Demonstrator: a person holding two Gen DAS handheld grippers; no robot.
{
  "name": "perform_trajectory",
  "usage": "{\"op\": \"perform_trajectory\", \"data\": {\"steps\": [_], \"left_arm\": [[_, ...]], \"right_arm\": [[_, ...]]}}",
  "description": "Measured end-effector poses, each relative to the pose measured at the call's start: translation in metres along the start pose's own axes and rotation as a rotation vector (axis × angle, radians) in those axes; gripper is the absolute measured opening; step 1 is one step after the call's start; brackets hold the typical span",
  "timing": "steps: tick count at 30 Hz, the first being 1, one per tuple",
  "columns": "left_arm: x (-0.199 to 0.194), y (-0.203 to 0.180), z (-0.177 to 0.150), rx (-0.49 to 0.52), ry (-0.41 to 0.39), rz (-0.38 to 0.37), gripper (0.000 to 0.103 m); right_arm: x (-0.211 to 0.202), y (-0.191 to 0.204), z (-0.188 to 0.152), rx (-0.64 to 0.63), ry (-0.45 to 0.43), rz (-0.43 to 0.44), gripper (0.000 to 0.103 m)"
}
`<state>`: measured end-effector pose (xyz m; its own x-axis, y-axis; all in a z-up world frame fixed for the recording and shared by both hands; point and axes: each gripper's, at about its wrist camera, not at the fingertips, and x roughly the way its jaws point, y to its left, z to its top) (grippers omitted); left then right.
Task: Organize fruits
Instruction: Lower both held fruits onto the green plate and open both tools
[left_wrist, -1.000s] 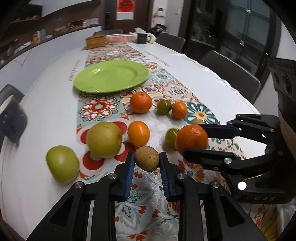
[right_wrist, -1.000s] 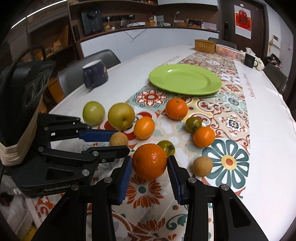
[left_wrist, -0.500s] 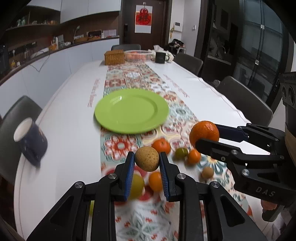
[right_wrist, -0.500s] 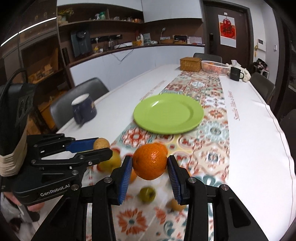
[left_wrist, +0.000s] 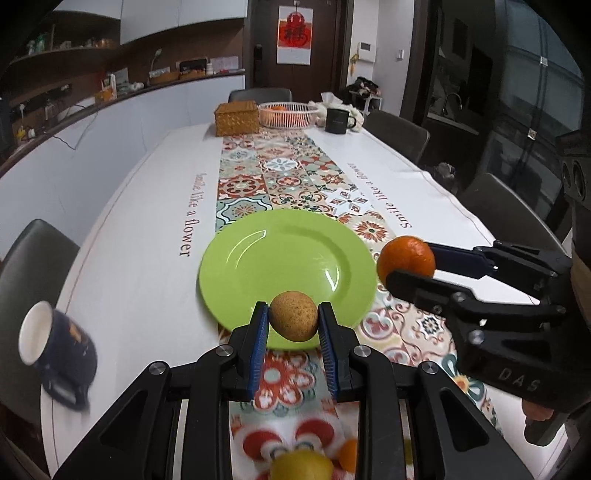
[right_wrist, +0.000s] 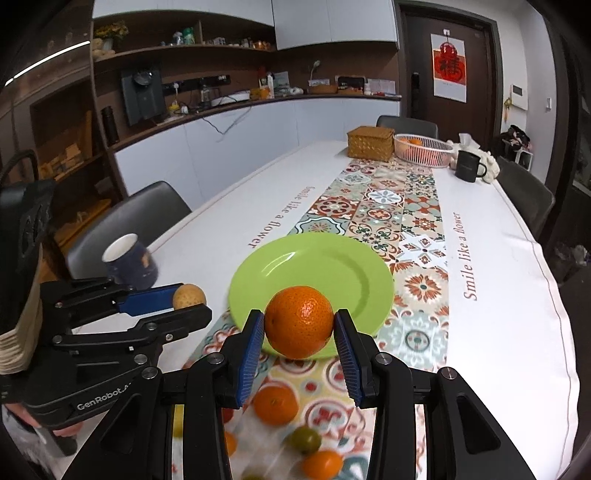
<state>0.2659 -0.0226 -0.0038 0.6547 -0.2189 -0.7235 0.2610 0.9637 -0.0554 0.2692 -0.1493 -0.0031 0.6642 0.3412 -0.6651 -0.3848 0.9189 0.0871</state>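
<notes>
While airborne, orange (right_wrist: 298, 322) between tongs (right_wrist: 299, 345)

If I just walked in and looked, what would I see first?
Two fruits held up in the air: a big orange squeezed in the right gripper and a small brown fruit squeezed in the left gripper. Right behind them sits a bright green plate, bare, on the flowery strip down the middle of the white table.
</notes>
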Motion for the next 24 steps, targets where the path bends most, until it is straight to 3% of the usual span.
{"op": "perform_trajectory", "data": {"steps": [8,14,19,22,24], "left_arm": [[0.062,0.015,0.006,-0.031,0.139,-0.024,0.027],[0.084,0.022,0.004,-0.060,0.204,-0.021,0.027],[0.081,0.026,0.002,-0.061,0.211,0.012,0.048],[0.064,0.028,-0.003,-0.079,0.182,0.029,0.051],[0.051,0.027,-0.006,-0.081,0.153,0.051,0.053]], "right_arm": [[0.062,-0.016,0.005,0.022,0.142,0.018,0.040],[0.091,-0.022,0.001,0.040,0.199,0.013,0.040],[0.096,-0.026,-0.001,0.057,0.211,-0.002,0.041],[0.084,-0.029,-0.001,0.062,0.180,-0.028,0.053],[0.071,-0.029,0.000,0.058,0.148,-0.048,0.054]]}}
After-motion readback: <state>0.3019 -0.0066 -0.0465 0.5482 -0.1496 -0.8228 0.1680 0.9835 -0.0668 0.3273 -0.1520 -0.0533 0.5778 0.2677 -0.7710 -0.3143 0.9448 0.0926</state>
